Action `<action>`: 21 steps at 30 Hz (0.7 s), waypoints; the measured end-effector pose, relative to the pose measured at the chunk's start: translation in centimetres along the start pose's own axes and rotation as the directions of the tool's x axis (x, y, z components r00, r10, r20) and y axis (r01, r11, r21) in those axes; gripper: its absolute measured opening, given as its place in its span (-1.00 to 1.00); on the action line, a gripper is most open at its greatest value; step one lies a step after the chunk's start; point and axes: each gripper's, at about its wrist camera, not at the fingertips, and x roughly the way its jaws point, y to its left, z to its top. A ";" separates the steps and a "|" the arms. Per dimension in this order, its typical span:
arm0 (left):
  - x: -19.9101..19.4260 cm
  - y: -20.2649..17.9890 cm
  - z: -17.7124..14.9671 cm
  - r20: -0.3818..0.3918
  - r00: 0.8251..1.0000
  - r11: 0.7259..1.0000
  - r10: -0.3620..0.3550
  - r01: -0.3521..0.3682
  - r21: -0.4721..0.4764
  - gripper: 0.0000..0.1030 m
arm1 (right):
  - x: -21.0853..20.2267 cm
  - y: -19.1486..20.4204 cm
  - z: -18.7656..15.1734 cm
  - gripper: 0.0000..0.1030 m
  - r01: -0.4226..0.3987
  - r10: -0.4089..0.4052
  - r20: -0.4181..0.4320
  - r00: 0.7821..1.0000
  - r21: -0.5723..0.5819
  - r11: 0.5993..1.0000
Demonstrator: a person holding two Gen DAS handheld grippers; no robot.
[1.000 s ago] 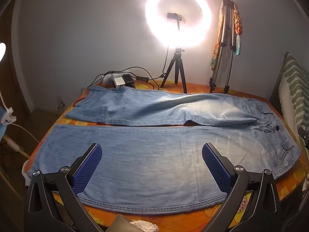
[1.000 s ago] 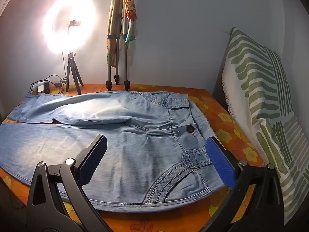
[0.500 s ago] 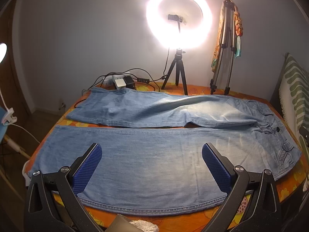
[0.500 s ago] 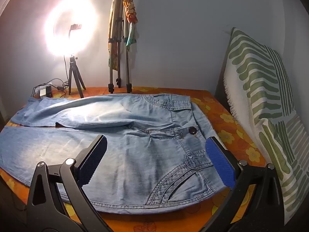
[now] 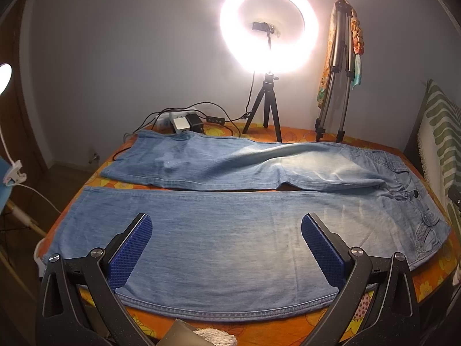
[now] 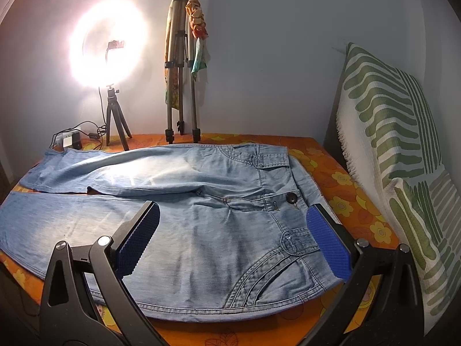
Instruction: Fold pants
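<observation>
The pants (image 5: 230, 239), pale blue denim, lay spread flat across the orange flowered worktop (image 5: 432, 285), legs side by side and running leftward, waistband toward the striped cushion (image 6: 403, 150) on the right. Both the left gripper (image 5: 227, 248) and the right gripper (image 6: 233, 239) hung above the near leg with fingers wide apart, holding nothing. Denim like this probably handles as limp but fairly heavy cloth with little slip, so it should drape rather than spring back. The thick near side seam and the waistband corner by the pocket (image 6: 288, 268) looked the firmest places to pinch.
</observation>
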 end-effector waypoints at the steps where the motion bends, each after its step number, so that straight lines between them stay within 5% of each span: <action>1: 0.0 0.0 0.0 0.000 1.000 1.000 0.000 0.000 -0.001 1.00 | 0.0 0.0 0.0 1.00 0.000 0.000 0.000 1.000 0.000 1.000; 21: 0.0 -0.1 0.1 0.002 1.000 1.000 0.001 -0.001 0.000 1.00 | 0.0 0.0 0.1 1.00 -0.002 0.002 -0.001 1.000 0.000 1.000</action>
